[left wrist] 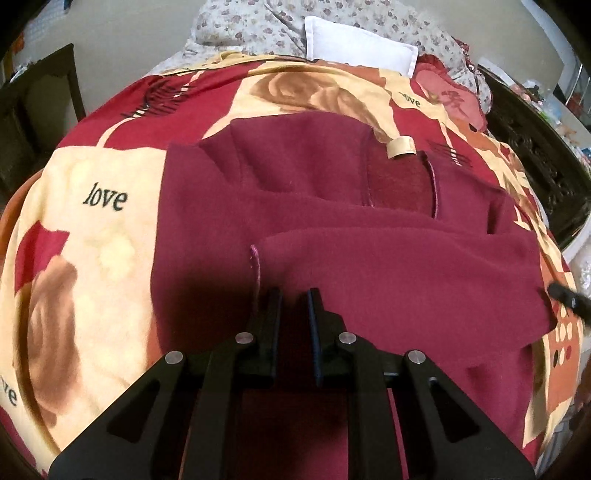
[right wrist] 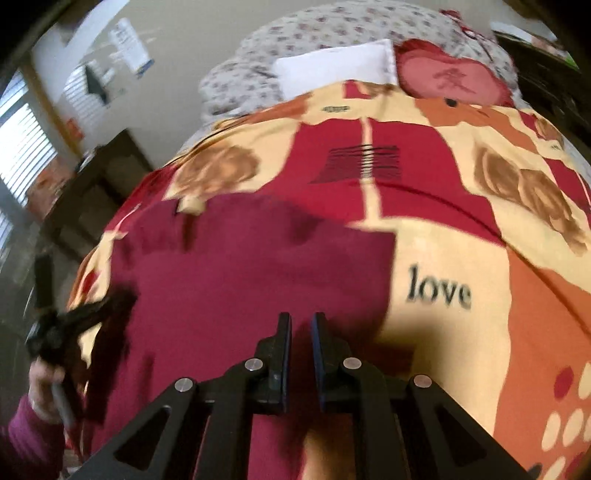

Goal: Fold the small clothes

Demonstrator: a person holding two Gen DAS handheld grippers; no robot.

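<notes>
A maroon garment [left wrist: 303, 173] lies spread on a red and cream "love" blanket [left wrist: 92, 206]. Its near part is doubled over as a flap [left wrist: 406, 266]. My left gripper [left wrist: 294, 293] is shut at the flap's left end, with maroon cloth between its narrow jaws. A black tip of my right gripper [left wrist: 565, 295] meets the flap's right corner. In the blurred right wrist view, my right gripper [right wrist: 301, 317] is shut at the garment's [right wrist: 240, 266] near right edge, cloth showing between the jaws. A hand holds the left gripper, whose fingers [right wrist: 110, 304] reach the cloth's left side.
A small roll of tape [left wrist: 400, 147] rests by the garment's far edge. A white pillow [left wrist: 358, 46], a floral quilt [left wrist: 251, 22] and a red heart cushion [right wrist: 454, 77] lie at the bed's head. Dark wooden furniture [left wrist: 535, 155] flanks the bed.
</notes>
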